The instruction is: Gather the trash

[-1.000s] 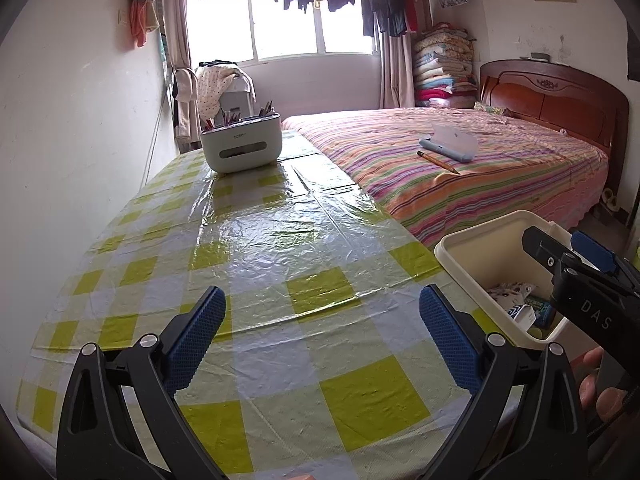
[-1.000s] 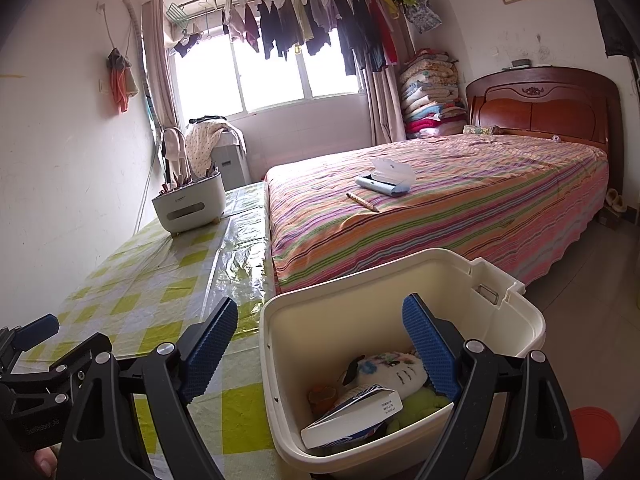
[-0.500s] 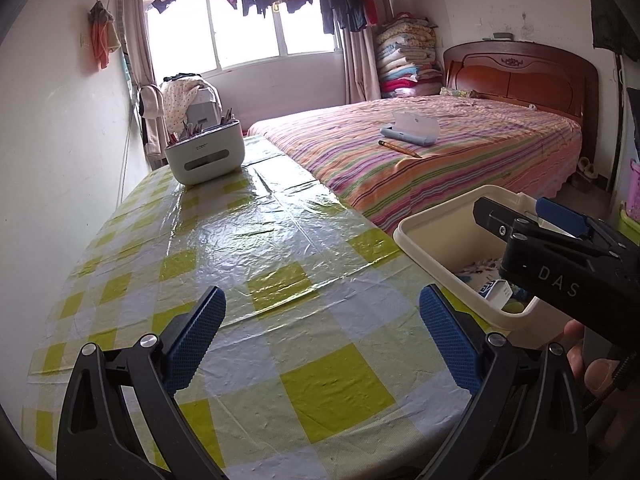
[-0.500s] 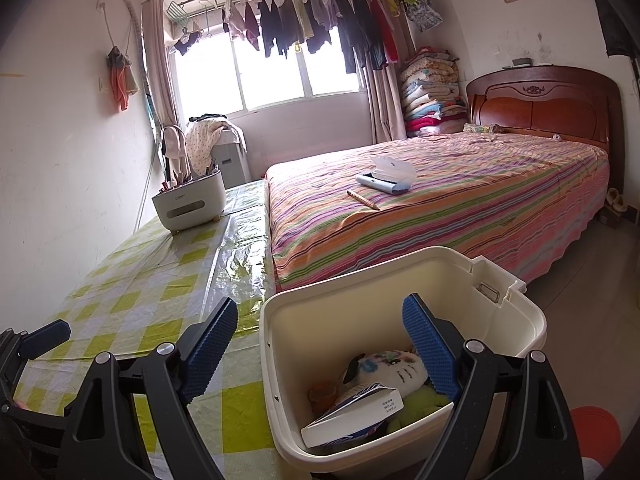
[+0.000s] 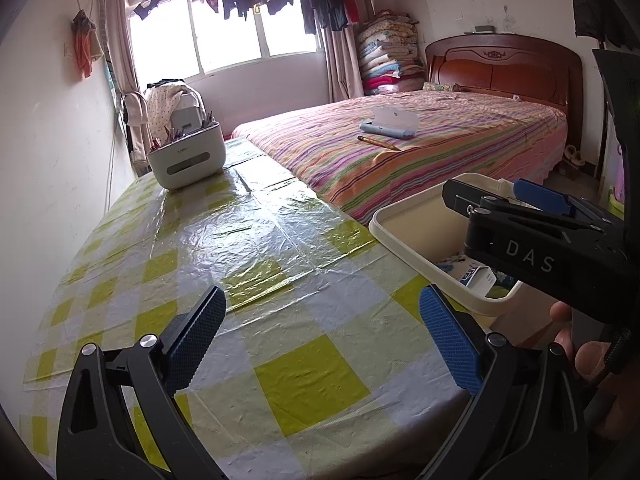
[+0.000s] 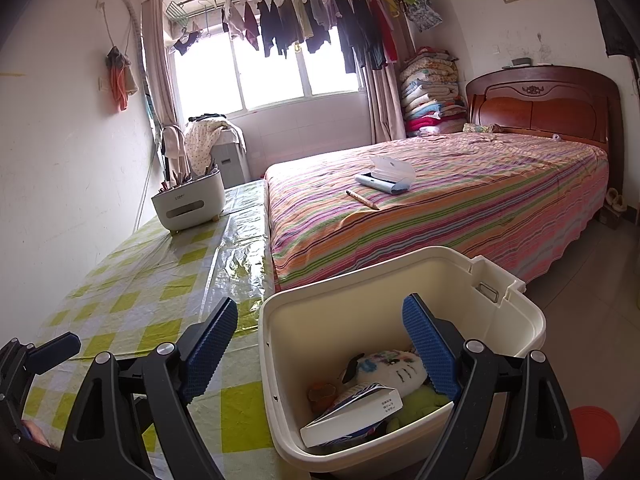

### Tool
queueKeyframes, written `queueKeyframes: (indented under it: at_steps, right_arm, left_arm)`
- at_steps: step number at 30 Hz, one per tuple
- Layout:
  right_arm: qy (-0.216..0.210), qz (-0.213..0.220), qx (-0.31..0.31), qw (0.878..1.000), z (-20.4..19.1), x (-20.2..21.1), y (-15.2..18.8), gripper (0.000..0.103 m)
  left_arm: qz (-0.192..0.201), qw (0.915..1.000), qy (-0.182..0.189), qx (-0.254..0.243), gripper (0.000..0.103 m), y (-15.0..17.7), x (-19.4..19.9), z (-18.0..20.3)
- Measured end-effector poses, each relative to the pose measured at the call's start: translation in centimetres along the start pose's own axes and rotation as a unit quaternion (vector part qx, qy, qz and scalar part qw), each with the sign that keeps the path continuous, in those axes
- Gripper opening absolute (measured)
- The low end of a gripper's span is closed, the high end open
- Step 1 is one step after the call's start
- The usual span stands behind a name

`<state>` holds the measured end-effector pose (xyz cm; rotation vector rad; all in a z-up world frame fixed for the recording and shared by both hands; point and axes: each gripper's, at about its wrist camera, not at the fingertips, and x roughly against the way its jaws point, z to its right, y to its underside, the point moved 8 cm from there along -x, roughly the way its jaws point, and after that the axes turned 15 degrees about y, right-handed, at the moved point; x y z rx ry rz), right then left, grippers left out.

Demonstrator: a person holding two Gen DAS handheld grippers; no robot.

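Observation:
A cream plastic bin (image 6: 404, 260) stands against the table's right edge, beside the bed. Inside lie a white plush toy (image 6: 394, 368), a book (image 6: 352, 414) and something green (image 6: 422, 400). My right gripper (image 6: 320, 320) hovers open over the bin's near rim, one finger over the table and the other inside the bin, nothing between them. My left gripper (image 5: 320, 312) is open and empty above the yellow-checked tablecloth (image 5: 240, 240). In the left wrist view the right gripper (image 5: 494, 196) reaches over the bin (image 5: 400, 236), with a hand (image 5: 580, 356) behind it.
A white desk organiser (image 5: 186, 156) with pens stands at the table's far end. The striped bed (image 6: 460, 208) carries a blue pencil case (image 6: 384, 180) and a pencil (image 6: 362, 199). A wall runs along the table's left side. Something red (image 6: 592, 424) lies on the floor.
The left gripper has rolled and shifted a little, so its view now takes in more of the window, and the right gripper looms larger at its right. The right gripper has stayed still.

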<state>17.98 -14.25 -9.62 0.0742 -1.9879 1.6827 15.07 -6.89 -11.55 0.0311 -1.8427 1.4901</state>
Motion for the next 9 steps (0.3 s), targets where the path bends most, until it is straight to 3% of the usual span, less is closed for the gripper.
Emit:
queueKeyframes:
  at_steps: [9]
  right_arm:
    - [0.0, 0.0, 0.0, 1.0, -0.04, 0.02, 0.02, 0.082]
  left_arm:
    - [-0.007, 0.9999, -0.01, 0.009, 0.096, 0.25, -0.25, -0.6]
